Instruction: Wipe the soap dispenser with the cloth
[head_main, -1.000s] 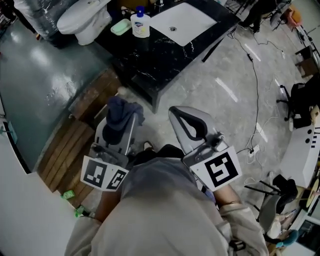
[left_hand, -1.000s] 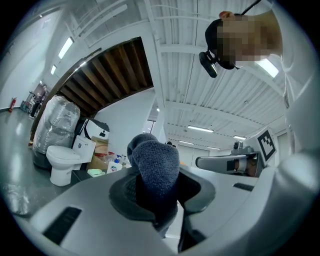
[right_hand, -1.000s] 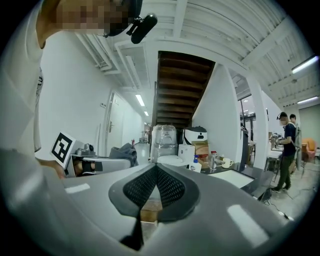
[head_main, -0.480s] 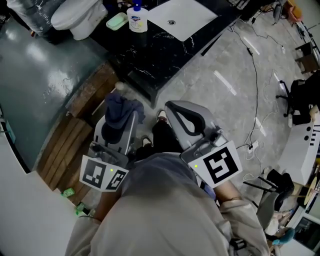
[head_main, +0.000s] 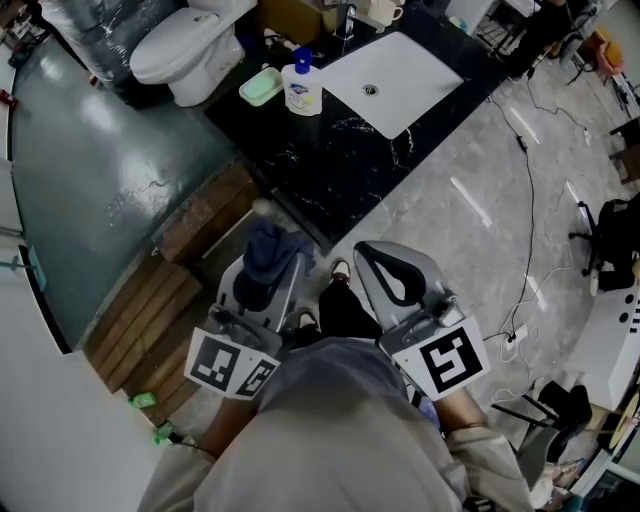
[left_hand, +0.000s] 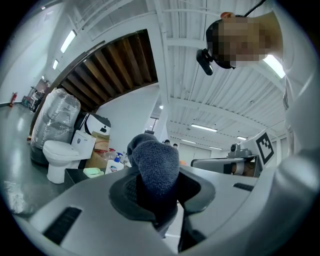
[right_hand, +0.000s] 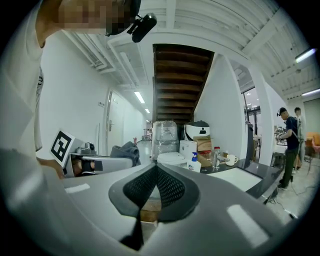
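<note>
The soap dispenser (head_main: 301, 84), a white bottle with a blue pump, stands on the black marble counter (head_main: 330, 150) beside the white sink basin (head_main: 390, 68); it also shows small in the left gripper view (left_hand: 114, 166) and the right gripper view (right_hand: 193, 163). My left gripper (head_main: 263, 268) is shut on a dark blue cloth (head_main: 272, 247), which bulges up between its jaws (left_hand: 155, 167). My right gripper (head_main: 385, 265) is shut with nothing in it (right_hand: 156, 181). Both grippers are held level, well short of the counter.
A green soap dish (head_main: 261, 86) lies left of the dispenser, and a white toilet (head_main: 190, 50) stands further left. A white mug (right_hand: 230, 160) and a tap sit by the sink. Wooden planks (head_main: 150, 300) lie on the floor at left. A person (right_hand: 289, 145) stands at right. Cables (head_main: 525, 200) cross the floor.
Both grippers have moved toward the counter; the counter, sink and dispenser now sit lower and further right in the head view. The cloth stays clamped in the left gripper.
</note>
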